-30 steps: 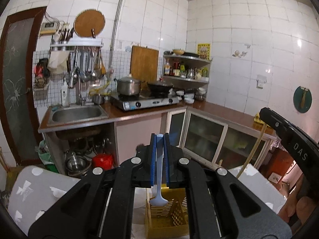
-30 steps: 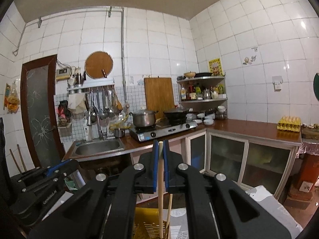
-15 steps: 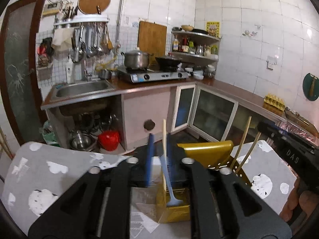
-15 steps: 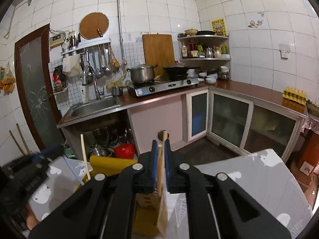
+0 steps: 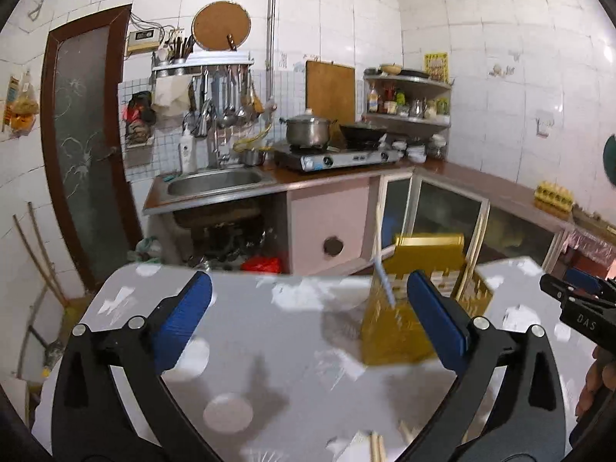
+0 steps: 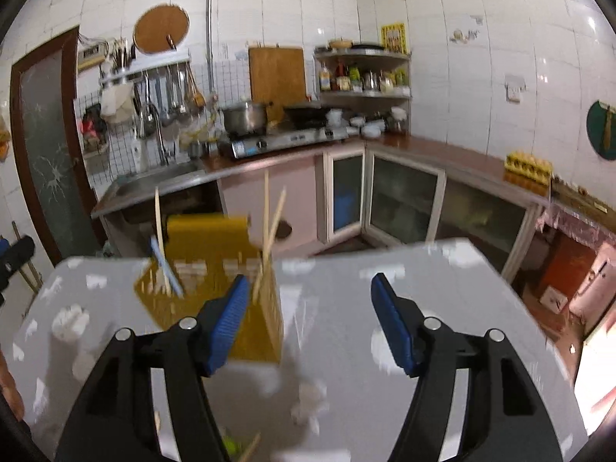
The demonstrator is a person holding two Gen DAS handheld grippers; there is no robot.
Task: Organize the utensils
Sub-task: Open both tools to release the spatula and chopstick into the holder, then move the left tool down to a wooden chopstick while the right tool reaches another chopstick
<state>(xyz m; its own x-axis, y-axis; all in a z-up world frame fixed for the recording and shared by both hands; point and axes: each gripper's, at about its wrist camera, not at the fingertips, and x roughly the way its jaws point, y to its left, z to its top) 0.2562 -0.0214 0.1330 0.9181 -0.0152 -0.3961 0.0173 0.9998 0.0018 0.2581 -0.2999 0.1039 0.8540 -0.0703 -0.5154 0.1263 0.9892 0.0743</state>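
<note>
A yellow utensil holder (image 5: pixel 415 308) stands on the grey patterned table (image 5: pixel 269 346); it also shows in the right wrist view (image 6: pixel 215 269). A light blue spoon (image 5: pixel 385 281) and wooden chopsticks (image 5: pixel 473 246) stand in it; in the right wrist view the spoon (image 6: pixel 165 269) is at the left side and chopsticks (image 6: pixel 269 231) at the right side. My left gripper (image 5: pixel 308 315) is open and empty, just left of the holder. My right gripper (image 6: pixel 308 315) is open and empty, just right of the holder. More chopsticks (image 5: pixel 375 446) lie at the table's near edge.
Beyond the table are a kitchen counter with a sink (image 5: pixel 215 184), a stove with a pot (image 5: pixel 308 131), glass-door cabinets (image 6: pixel 404 200) and an egg tray (image 6: pixel 527 163). The other gripper shows at the right edge of the left wrist view (image 5: pixel 577 308).
Both grippers have opened and drawn back from the holder. The blue spoon and the chopsticks they held now stand in the yellow holder.
</note>
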